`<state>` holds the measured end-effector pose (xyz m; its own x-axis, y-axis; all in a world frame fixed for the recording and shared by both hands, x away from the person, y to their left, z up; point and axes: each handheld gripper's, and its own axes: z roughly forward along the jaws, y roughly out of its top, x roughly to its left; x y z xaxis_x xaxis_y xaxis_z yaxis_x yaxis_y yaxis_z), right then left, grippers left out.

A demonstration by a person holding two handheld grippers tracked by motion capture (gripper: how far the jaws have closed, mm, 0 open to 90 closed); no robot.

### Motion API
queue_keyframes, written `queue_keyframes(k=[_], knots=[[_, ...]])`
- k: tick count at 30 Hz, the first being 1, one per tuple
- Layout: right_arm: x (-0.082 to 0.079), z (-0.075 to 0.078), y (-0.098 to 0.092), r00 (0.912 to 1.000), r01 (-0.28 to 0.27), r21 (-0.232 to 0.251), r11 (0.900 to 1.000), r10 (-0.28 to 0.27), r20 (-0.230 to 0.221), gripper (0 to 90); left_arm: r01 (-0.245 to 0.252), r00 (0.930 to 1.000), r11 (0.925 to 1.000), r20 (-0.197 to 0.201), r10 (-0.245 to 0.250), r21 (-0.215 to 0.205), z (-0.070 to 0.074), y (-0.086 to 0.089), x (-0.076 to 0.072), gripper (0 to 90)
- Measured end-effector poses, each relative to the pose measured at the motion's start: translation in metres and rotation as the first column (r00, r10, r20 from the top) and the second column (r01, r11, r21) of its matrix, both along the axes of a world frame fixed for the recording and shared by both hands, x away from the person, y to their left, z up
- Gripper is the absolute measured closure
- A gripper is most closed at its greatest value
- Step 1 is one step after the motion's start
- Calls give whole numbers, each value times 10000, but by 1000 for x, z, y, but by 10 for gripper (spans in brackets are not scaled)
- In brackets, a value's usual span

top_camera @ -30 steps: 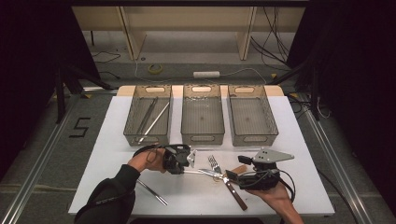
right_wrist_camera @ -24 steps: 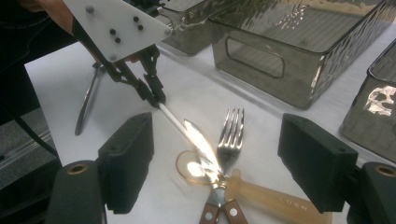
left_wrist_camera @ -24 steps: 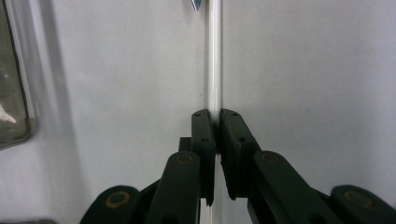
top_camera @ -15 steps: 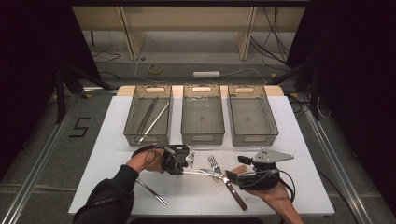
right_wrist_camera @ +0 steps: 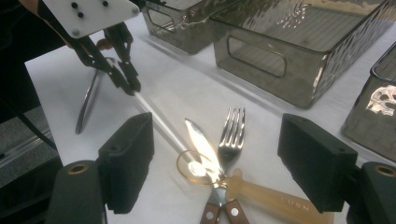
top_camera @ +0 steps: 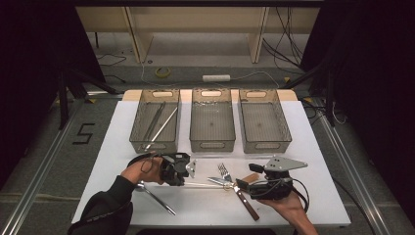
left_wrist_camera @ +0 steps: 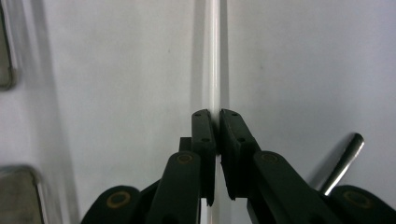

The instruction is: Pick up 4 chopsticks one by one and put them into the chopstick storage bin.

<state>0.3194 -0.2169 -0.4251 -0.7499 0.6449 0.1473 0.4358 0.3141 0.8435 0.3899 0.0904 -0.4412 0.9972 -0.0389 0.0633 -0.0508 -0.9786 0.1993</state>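
Left gripper (left_wrist_camera: 215, 122) jaws clamped on a thin white rod (left_wrist_camera: 215, 56), pinching one end of it. The rod runs straight on ahead of the jaws over the white table (top_camera: 313, 147). Right gripper (right_wrist_camera: 219, 161) jaws wide apart, nothing between the pads.

Pose, high view: left hand (top_camera: 142, 169) comes in from lower left, forearm in a dark sleeve, its gripper pointing across the table toward the right one, rod (top_camera: 203, 184) lying nearly level between them. Right hand (top_camera: 288, 205) cups its gripper from below near the front edge, jaws aimed left at the pile.

Pile ahead of the right jaws: fork (right_wrist_camera: 231, 133), knife (right_wrist_camera: 201, 144), a gold ring (right_wrist_camera: 194, 165), wooden-handled pieces, and a translucent amber handle (right_wrist_camera: 275, 198). Embossed lettering on that handle, too small to read reliably.

A "5" (top_camera: 83, 133) is marked on the floor left of the table. Spoon (top_camera: 154, 196) lies near the left forearm.
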Motion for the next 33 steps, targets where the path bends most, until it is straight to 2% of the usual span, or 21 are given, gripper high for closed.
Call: queue_keyframes(k=[2,3,6,13,16,19,30,33], knots=[[0,0,0,10000,-5,20,10000,5,4,281,-173,9998,9998,-90,172,-118,0,4,-2,844],[0,0,1,10000,-10,28,10000,10,-14,281,-173,9998,9998,28,173,-116,1,7,-3,843],[0,-1,1,10000,-52,12,10000,52,-14,280,-292,9996,9995,46,293,-109,2,12,-4,843],[0,0,1,10000,-50,20,10000,50,-6,280,-508,9987,9980,-44,507,-375,8,22,-5,843],[1,-1,1,10000,-48,27,10000,48,1,281,-500,9987,9983,27,501,-313,9,23,-6,843],[0,0,1,10000,-63,16,10000,63,14,280,-538,9985,9982,-68,536,-276,11,25,-7,843],[1,-1,1,10000,-46,-6,10000,46,-6,280,-797,9968,9944,-128,790,-688,24,38,-11,843],[1,-1,2,10000,-37,-2,10000,37,1,280,-816,9966,9923,41,824,-935,29,40,-11,843]])
